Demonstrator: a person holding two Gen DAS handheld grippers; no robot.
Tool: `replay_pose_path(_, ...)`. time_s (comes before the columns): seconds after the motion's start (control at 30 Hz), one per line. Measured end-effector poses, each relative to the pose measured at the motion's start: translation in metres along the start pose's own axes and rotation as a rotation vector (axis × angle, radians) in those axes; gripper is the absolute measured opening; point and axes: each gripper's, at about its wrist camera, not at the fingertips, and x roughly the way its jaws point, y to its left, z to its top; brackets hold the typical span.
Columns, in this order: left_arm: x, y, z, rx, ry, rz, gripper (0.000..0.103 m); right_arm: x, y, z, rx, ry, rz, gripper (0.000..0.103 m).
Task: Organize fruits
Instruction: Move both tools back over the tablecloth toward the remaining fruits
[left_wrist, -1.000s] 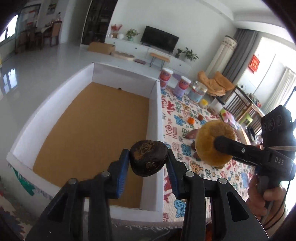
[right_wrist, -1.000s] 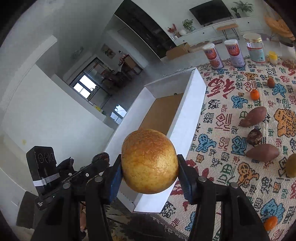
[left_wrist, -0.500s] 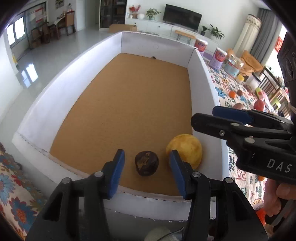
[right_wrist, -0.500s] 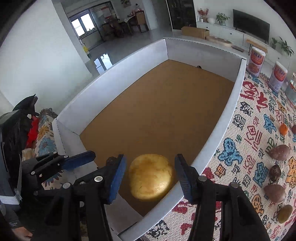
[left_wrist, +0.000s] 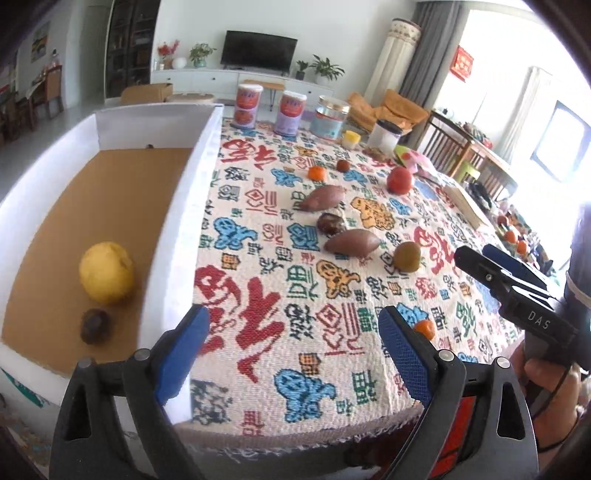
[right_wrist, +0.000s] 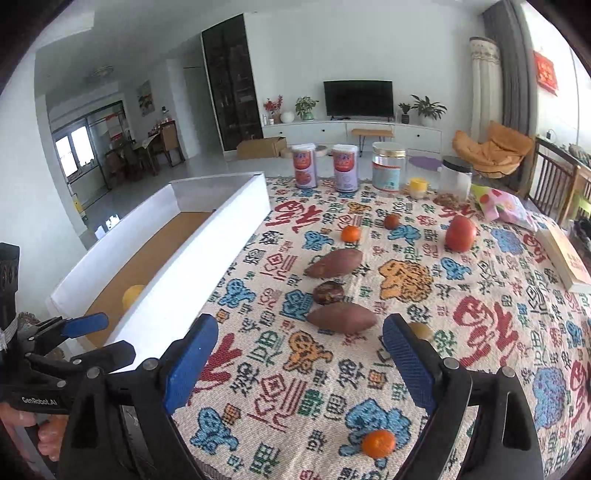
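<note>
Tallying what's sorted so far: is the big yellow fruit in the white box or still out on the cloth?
In the box. The yellow fruit rests on the brown floor of the white box, beside a small dark fruit.

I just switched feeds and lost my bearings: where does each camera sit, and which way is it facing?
Left wrist: on the left hand-held gripper, open, facing across the patterned tablecloth with the white box at left; the right hand-held gripper shows at right.
Right wrist: on the right hand-held gripper, open, facing the same cloth; the left hand-held gripper shows lower left.
Shared: box, yellow fruit, sweet potatoes, TV.
</note>
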Motion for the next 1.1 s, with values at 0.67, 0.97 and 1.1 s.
replay_pose_path(0.67, 0.100, -0.053, -0.021, 0.124, -0.011, 0.192, 0.094, -0.028, -0.119, -0.076, 0.270, -0.059, -0.330, 0.091)
replay_pose_path(0.97, 0.122, -0.044, 0.002, 0.131, -0.003, 0.197, 0.094, -0.024, -0.125, -0.079, 0.305, -0.032, -0.329, 0.091)
replay_pose_path(1.1, 0.144, -0.027, 0.013, 0.062, 0.054, 0.189, 0.094, -0.021, -0.124, -0.078, 0.297, -0.016, -0.332, 0.091)
